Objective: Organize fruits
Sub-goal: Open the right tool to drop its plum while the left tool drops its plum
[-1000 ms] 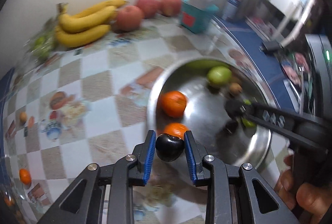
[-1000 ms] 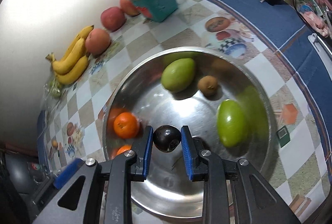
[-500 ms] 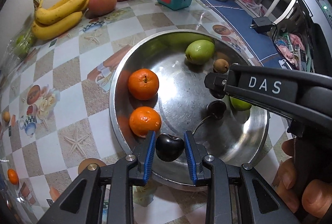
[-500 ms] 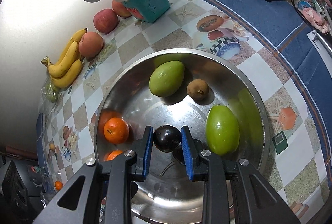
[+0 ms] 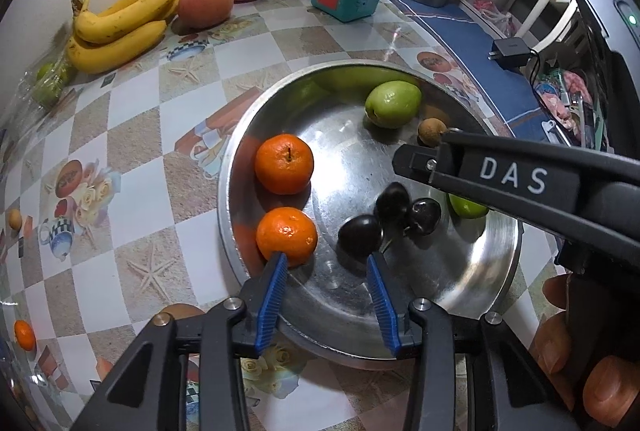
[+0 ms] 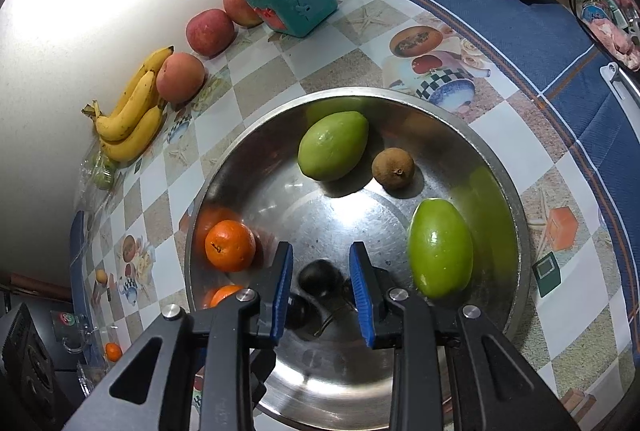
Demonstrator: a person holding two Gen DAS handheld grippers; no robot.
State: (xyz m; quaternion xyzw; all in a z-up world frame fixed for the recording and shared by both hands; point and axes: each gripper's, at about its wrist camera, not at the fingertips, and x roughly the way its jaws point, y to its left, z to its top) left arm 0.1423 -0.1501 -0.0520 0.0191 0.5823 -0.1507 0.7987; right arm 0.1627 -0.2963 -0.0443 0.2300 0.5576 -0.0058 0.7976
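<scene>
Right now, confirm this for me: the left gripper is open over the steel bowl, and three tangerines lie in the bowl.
Wrong count: only two tangerines lie in the steel bowl, not three, as the left wrist view shows. The left gripper is open over the bowl; its jaws have just been opening, with nothing gripped between them.

Shiny metal, glossy fruit, printed oilcloth

The bowl [image 5: 500, 295] is polished steel, mirroring the fruit; the dark cherries [image 5: 360, 235] and green fruits [image 6: 440, 247] look smooth and glossy, the oranges [image 5: 284, 163] dimpled. The surface [image 5: 132, 135] wears a slick printed cover; each gripper [image 5: 328, 267] is matt black plastic with ribbed blue pads [image 5: 272, 295].
</scene>
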